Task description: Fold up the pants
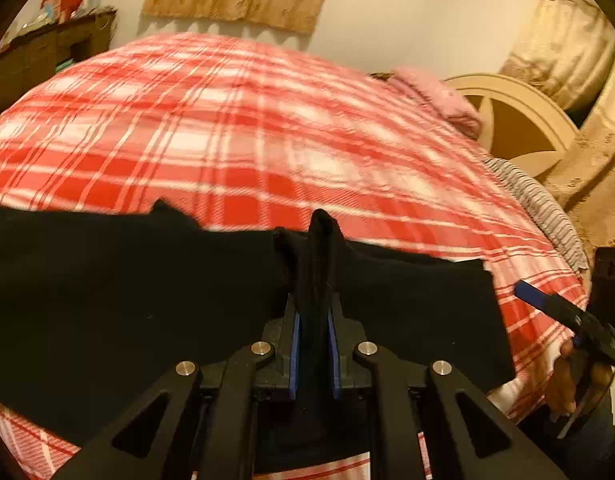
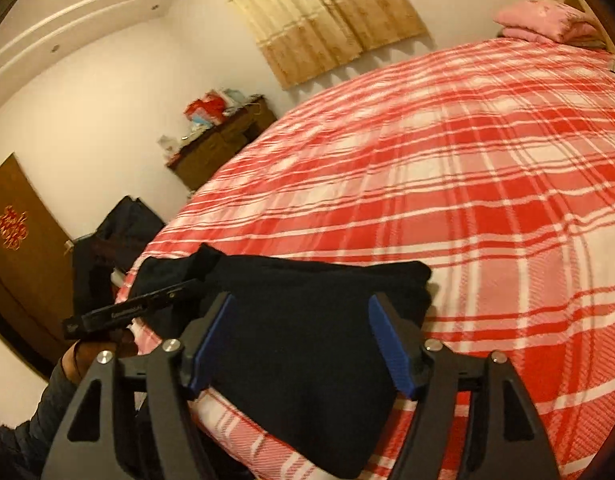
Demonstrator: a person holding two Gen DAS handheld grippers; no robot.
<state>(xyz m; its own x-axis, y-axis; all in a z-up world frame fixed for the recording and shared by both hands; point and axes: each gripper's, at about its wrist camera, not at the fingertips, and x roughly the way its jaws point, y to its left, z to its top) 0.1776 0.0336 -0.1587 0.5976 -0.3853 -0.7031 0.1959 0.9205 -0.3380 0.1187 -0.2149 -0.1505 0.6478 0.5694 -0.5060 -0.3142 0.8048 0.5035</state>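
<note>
The black pants [image 1: 419, 304] lie folded near the front edge of the bed's red and white plaid cover [image 1: 247, 120]. My left gripper [image 1: 313, 312] is shut on a bunched fold of the pants, which stands up between its blue pads. In the right wrist view the pants [image 2: 307, 340] lie flat under my right gripper [image 2: 303, 312], which is open, its blue pads wide apart above the cloth and holding nothing. The right gripper also shows at the right edge of the left wrist view [image 1: 563, 312]. The left gripper shows at the left in the right wrist view [image 2: 147, 304].
A pink folded blanket [image 2: 543, 20] lies at the far end of the bed by the cream headboard [image 1: 519, 120]. A brown dresser [image 2: 223, 148] with clutter stands by the wall. A dark bag [image 2: 123, 224] and a brown door [image 2: 15, 256] are left of the bed.
</note>
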